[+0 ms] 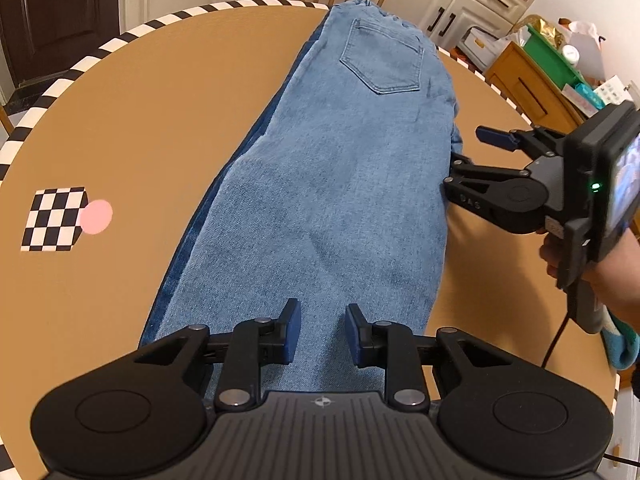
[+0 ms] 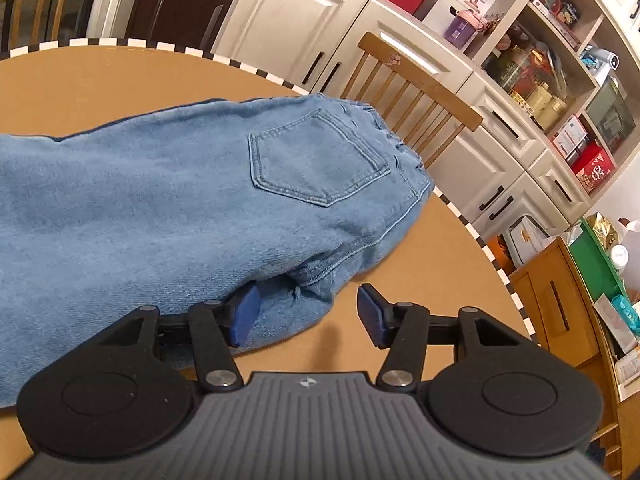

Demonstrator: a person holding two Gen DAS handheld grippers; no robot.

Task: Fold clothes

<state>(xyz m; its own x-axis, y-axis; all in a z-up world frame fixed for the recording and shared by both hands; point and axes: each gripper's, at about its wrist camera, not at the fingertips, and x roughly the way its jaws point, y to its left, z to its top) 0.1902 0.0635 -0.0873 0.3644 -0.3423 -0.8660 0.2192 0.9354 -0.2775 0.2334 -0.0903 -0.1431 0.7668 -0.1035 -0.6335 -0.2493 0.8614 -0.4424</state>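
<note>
Light blue jeans (image 1: 340, 184), folded in half lengthwise, lie along the round brown table (image 1: 120, 120) with the back pocket (image 1: 384, 60) up and the waistband at the far edge. My left gripper (image 1: 323, 330) is at the near leg end, its blue pads pressed on a ridge of denim between them. A hand brings my right gripper (image 1: 474, 150) in from the right at the seat of the jeans. In the right wrist view my right gripper (image 2: 308, 312) is open. One of its fingers (image 2: 244, 312) is tucked under the jeans' (image 2: 160, 208) edge, the other over bare table.
The table rim (image 1: 100, 50) is striped black and white. A checkerboard marker with a pink dot (image 1: 56, 218) lies at the left. A wooden chair (image 2: 416, 100) stands behind the waistband. Cabinets, shelves and a wooden unit with a green box (image 1: 552, 56) are at the right. A teal cloth (image 1: 624, 340) hangs at the right edge.
</note>
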